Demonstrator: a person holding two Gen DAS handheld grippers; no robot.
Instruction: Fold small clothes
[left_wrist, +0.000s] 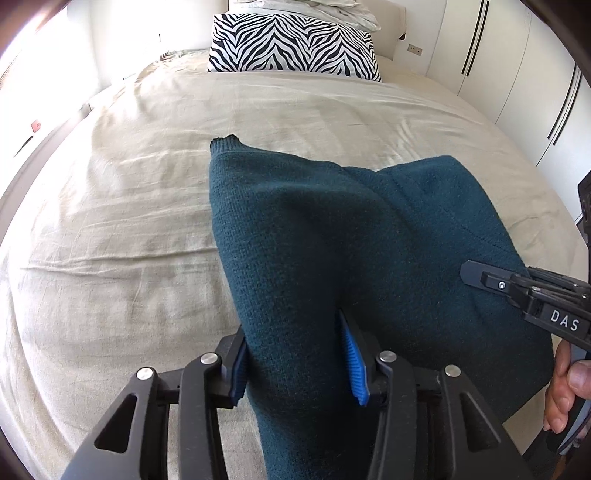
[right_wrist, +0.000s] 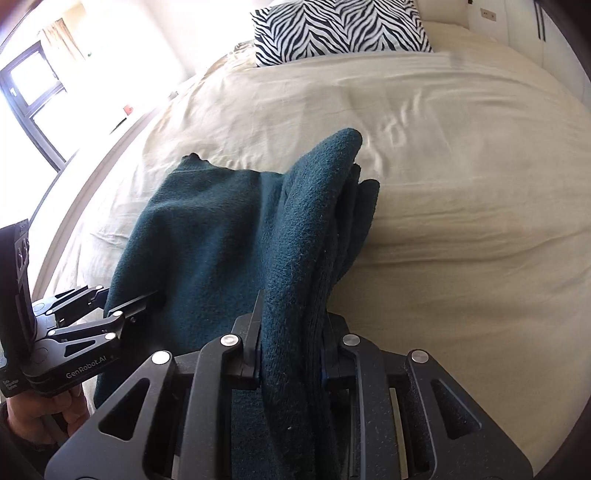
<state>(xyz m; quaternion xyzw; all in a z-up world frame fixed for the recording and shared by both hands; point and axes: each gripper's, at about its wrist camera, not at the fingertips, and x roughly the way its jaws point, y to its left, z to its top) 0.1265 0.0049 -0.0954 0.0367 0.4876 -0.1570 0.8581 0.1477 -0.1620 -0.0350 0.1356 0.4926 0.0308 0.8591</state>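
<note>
Your bed (left_wrist: 147, 206) carries a zebra-print pillow (left_wrist: 291, 48) at its head. The dark teal sweater (left_wrist: 314, 240) lies partly on the sheet, its near edge lifted. Your left claw (left_wrist: 295, 354) clamps one bunched fold; your right claw (right_wrist: 291, 347) pinches another thick fold.

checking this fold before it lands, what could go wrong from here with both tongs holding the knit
1. The right tongs pinch several bunched layers of the teal knit sweater; an inner layer could slip out.
2. The ribbed cuff lies crooked on the bedsheet and may end up uneven.
3. The left tongs hold a thick wad, perhaps creasing it.
</note>
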